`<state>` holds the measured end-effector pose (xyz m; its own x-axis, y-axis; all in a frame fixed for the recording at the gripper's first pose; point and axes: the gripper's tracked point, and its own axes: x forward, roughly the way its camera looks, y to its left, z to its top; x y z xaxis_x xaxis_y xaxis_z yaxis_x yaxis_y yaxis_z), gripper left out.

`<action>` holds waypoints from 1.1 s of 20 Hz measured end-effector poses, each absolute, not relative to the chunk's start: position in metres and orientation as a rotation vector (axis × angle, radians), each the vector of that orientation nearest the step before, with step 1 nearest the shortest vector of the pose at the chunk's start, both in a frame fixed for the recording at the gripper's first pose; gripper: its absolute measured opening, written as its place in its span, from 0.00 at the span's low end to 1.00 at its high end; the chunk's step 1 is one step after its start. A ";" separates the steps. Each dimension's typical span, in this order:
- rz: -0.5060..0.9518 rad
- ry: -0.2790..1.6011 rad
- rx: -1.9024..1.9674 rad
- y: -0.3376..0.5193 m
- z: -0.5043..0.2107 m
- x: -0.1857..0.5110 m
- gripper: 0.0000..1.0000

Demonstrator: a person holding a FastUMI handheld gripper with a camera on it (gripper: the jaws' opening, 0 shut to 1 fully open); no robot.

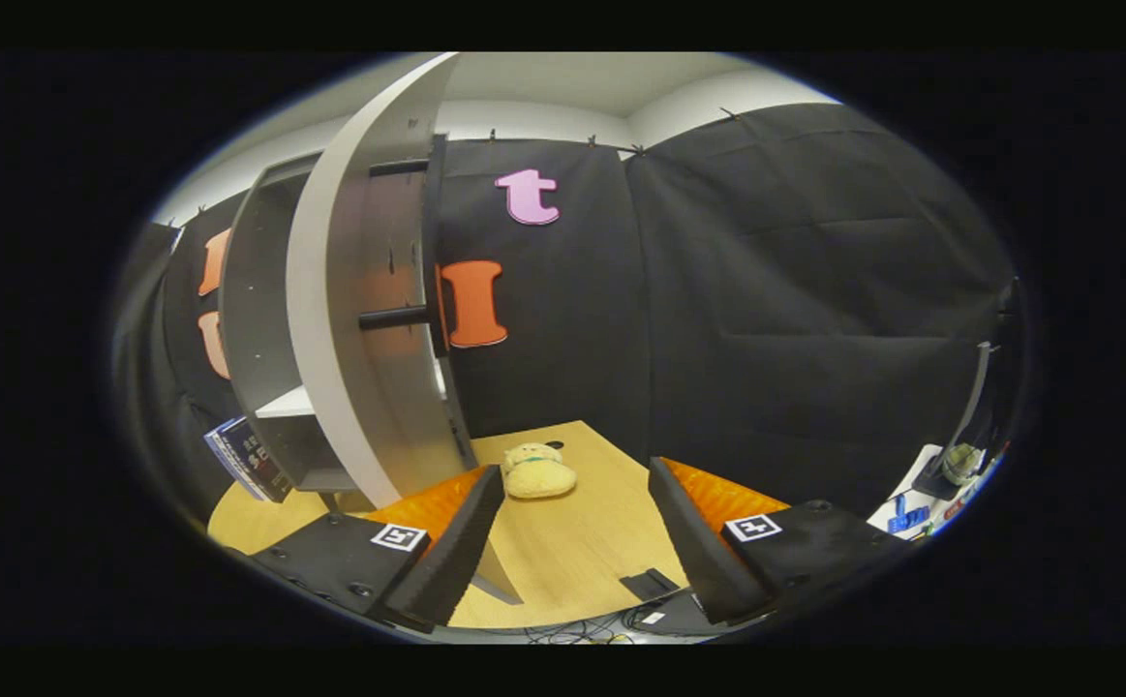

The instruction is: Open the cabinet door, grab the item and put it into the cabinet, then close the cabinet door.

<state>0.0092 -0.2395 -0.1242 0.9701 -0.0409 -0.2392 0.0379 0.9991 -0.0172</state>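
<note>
Gaping wide and empty, the tool (577,542) risks clipping the swung-open grey wooden cabinet door (369,319) beside it while reaching the soft yellow plush toy (538,471) just ahead.

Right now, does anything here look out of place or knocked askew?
Nothing stands out. The cabinet door stands open, the plush toy sits on the wooden table just ahead of the open, empty claw, and books lean beside the cabinet.
</note>
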 end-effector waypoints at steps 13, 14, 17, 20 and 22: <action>0.252 0.298 -0.034 -0.057 -0.155 0.004 0.97; 0.269 0.300 -0.038 -0.041 -0.158 0.009 0.97; 0.319 0.317 -0.058 0.001 -0.172 0.022 0.97; 0.364 0.320 -0.089 0.051 -0.184 0.042 0.97; 0.371 0.327 -0.119 0.078 -0.195 0.063 0.97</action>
